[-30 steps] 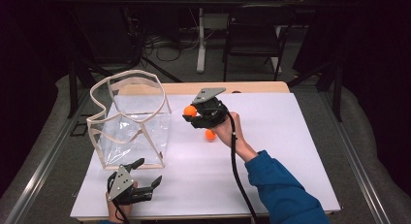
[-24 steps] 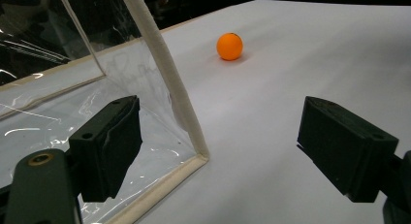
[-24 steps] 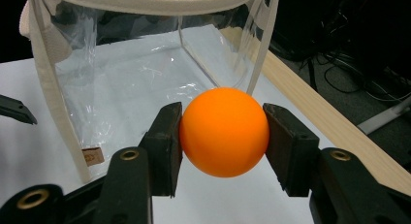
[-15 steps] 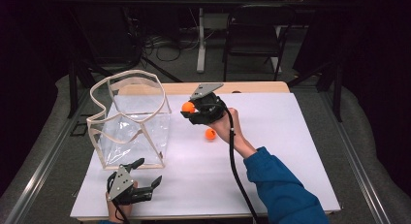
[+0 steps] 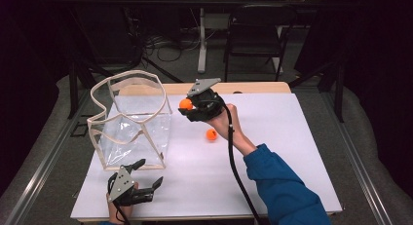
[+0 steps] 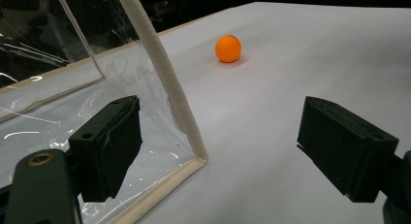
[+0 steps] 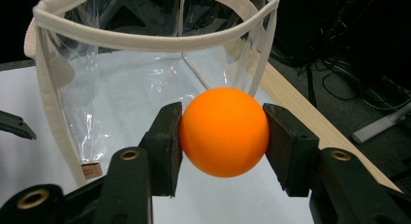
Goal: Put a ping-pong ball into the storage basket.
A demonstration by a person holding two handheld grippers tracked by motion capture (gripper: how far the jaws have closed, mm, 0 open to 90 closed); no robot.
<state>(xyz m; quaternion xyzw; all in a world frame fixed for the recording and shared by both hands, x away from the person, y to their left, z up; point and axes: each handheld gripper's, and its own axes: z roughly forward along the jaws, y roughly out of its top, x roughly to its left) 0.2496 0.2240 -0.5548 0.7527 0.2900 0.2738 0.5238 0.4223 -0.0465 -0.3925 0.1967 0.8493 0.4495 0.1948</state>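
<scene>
Pinching a smooth orange ball (image 7: pixel 224 132), the right claw (image 7: pixel 223 136) faces a clear, cream-trimmed plastic bag (image 7: pixel 145 73); left claw (image 6: pixel 232 146) spread

Looks like a lab/recording room: dark drapes, floor cables (image 5: pixel 165 42), folding chair (image 5: pixel 255 37), white-topped table (image 5: pixel 292 152).

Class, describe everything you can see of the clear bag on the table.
The bag is clear, glossy, creased plastic edged with cream fabric binding, and a cream strap loops at its rim. It stands upright and open-topped on the white table, at its left side. Nothing is visible inside. The left gripper rests open by its near corner, apparently without touching.
</scene>
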